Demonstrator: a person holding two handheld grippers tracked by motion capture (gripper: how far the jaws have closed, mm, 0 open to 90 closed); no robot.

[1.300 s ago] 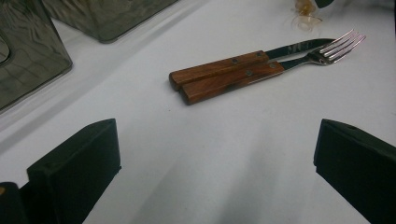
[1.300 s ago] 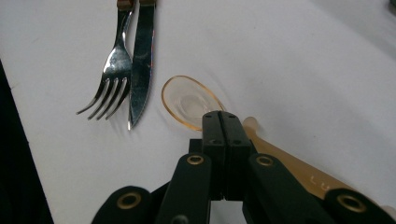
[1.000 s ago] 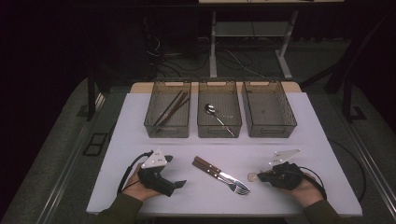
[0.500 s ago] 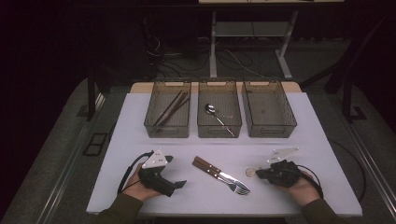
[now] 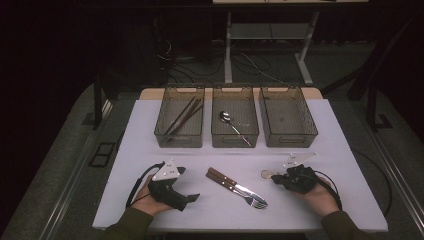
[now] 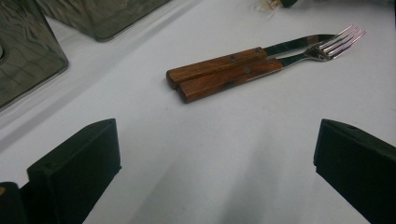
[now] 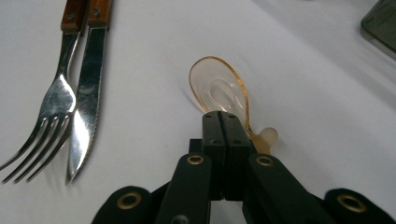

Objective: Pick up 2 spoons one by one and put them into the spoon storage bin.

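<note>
A wooden-handled fork and knife lie side by side near the table's front. My left gripper rests open on the white table, its jaws wide apart with nothing between them. The fork and knife are ahead of it. My right gripper is shut, its jaws pressed together over the handle of a small clear amber spoon. The spoon's bowl sticks out past the tips. I cannot see the spoon pinched between the pads.
Three smoky plastic bins stand in a row at the back. The left bin holds chopsticks, the middle bin holds a metal spoon, and the right bin looks bare. Bare table lies between bins and cutlery.
My right gripper has edged slightly away from the table's front edge, staying shut by the clear spoon. The left gripper, fork and knife have not moved.
</note>
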